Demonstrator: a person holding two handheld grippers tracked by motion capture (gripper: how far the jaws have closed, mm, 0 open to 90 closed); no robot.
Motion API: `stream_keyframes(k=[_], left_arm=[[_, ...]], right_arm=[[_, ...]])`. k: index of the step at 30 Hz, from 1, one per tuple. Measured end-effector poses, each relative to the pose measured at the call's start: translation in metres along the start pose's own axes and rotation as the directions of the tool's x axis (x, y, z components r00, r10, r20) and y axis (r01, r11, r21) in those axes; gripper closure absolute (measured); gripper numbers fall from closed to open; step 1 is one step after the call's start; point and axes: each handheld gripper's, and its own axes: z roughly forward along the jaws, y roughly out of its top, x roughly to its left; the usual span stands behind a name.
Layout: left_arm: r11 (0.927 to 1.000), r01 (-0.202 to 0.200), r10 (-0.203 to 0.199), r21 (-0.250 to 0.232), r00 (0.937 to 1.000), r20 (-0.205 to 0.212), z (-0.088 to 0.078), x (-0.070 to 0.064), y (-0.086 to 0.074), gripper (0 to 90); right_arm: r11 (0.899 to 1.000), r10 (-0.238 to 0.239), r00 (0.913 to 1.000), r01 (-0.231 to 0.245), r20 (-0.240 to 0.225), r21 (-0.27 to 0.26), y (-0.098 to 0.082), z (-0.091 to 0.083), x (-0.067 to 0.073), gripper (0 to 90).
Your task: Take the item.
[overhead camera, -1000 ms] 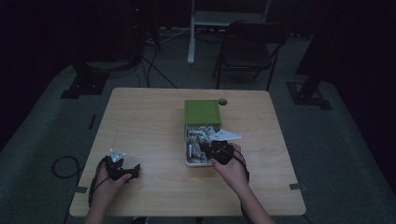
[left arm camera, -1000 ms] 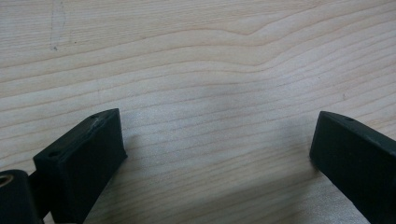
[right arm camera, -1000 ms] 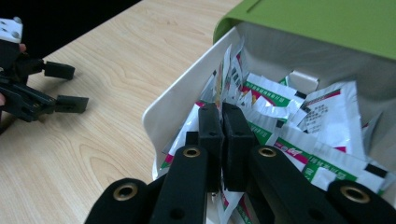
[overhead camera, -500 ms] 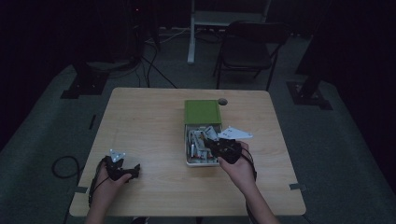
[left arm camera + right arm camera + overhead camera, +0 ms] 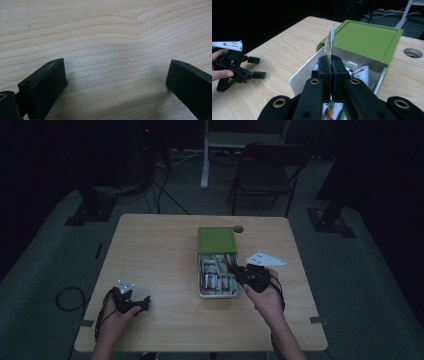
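A white box (image 5: 201,292) with a green sliding lid (image 5: 217,240) pushed halfway back stands in the middle of the table and holds several small packets (image 5: 215,279). My right gripper (image 5: 234,268) hangs over the box's right side. In the right gripper view its jaws (image 5: 331,60) are shut on a thin flat packet (image 5: 329,40) that stands on edge, in front of the green lid (image 5: 367,40). My left gripper (image 5: 145,301) rests at the front left of the table. Its jaws (image 5: 116,75) stand wide open over bare wood with nothing between them.
A round cable hole (image 5: 238,228) lies in the tabletop just behind the lid. A folding chair (image 5: 270,170) stands beyond the table's far edge. The table's front edge runs close to both hands. My left gripper (image 5: 257,67) also appears far off at the left.
My right gripper has risen and drifted to the right over the box, with the thin packet pinched in it. The left gripper has stayed where it was.
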Motion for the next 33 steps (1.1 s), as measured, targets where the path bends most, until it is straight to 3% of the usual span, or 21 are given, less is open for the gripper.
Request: stream_keyframes(k=[15,33], left_arm=[[1.0000,0.004,-0.004,0.000,1.0000,-0.003,0.000,0.000,0.000,3.3],[1.0000,0.005,-0.005,-0.001,1.0000,-0.004,0.000,-0.001,0.000,3.3]], right_arm=[[0.999,0.021,0.9971,-0.018,0.074,-0.035,0.003,-0.032,-0.027,88.7],[0.997,0.064,0.9854,-0.056,0.158,-0.050,-0.012,-0.058,-0.059,88.6]])
